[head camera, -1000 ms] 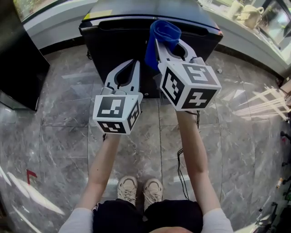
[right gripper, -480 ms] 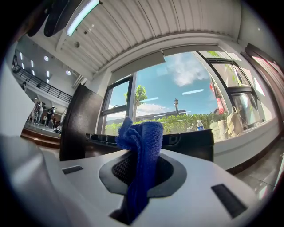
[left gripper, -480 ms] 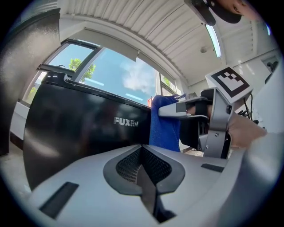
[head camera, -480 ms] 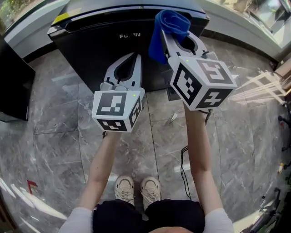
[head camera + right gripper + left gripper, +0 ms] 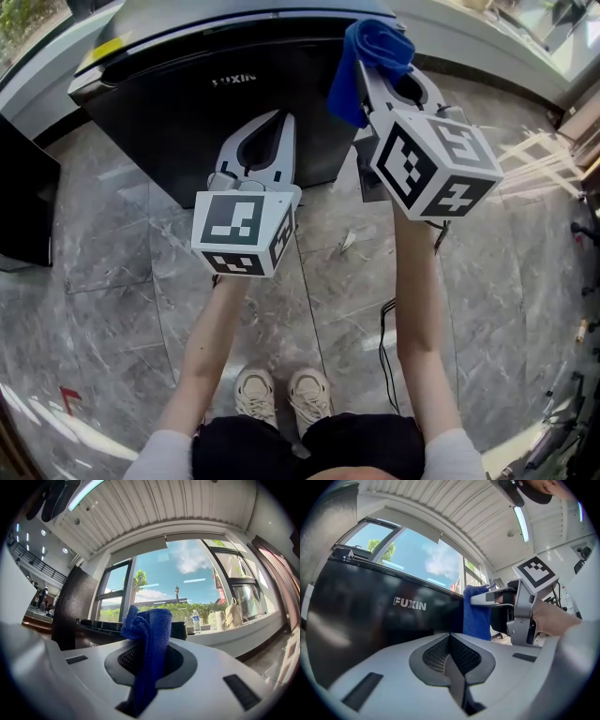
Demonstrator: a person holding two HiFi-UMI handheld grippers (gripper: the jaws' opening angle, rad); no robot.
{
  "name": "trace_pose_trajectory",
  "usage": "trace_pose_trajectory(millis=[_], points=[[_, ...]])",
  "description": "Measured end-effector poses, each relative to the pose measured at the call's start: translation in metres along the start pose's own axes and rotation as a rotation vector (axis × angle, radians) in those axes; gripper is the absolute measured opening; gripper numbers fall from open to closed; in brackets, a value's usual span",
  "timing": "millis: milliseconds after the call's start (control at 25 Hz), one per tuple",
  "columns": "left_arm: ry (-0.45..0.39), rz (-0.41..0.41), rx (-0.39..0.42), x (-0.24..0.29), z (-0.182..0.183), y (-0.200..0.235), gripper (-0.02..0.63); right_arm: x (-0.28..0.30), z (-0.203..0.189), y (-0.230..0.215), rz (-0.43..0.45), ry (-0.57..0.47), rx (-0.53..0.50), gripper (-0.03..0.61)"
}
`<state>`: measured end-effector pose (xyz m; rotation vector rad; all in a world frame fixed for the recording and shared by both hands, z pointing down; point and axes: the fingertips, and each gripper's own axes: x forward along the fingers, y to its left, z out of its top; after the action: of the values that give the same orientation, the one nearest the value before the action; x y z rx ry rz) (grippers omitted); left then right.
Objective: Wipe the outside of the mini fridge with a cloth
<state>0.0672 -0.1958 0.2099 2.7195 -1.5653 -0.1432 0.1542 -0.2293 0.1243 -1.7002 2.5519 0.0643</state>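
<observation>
Cloth (image 5: 377, 45) farther right by mini fridge (image 5: 178, 112), tight between right gripper (image 5: 367, 79) jaws; left gripper (image 5: 285, 122) jaws together.

Glossy black mini fridge (image 5: 169, 122) with pale lettering (image 5: 234, 81) and what may be a yellow label (image 5: 106, 49) at one top corner. Bright blue cloth (image 5: 377, 45). Light grey left gripper (image 5: 284, 120) and right gripper (image 5: 367, 80), each with black-and-white square markers (image 5: 230, 225). Grey, white-veined marble-pattern floor (image 5: 112, 281). Cream shoes (image 5: 281, 394), black shorts (image 5: 253, 448).
</observation>
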Motion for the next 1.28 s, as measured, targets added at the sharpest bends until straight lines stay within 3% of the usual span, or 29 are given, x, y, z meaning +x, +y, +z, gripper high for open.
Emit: trace_pose_trajectory(millis=[320, 960, 1280], points=[[0.02, -0.029, -0.01, 0.009, -0.01, -0.012, 0.005, -0.01, 0.003, -0.046, -0.117, -0.008, 0.014, 0.052], [0.018, -0.039, -0.04, 0.011, -0.014, -0.011, 0.005, -0.013, 0.002, -0.078, -0.194, -0.019, 0.012, 0.052], [0.015, -0.008, -0.027, 0.001, -0.013, -0.003, 0.005, -0.034, 0.005, -0.059, -0.146, -0.051, 0.043, 0.052]])
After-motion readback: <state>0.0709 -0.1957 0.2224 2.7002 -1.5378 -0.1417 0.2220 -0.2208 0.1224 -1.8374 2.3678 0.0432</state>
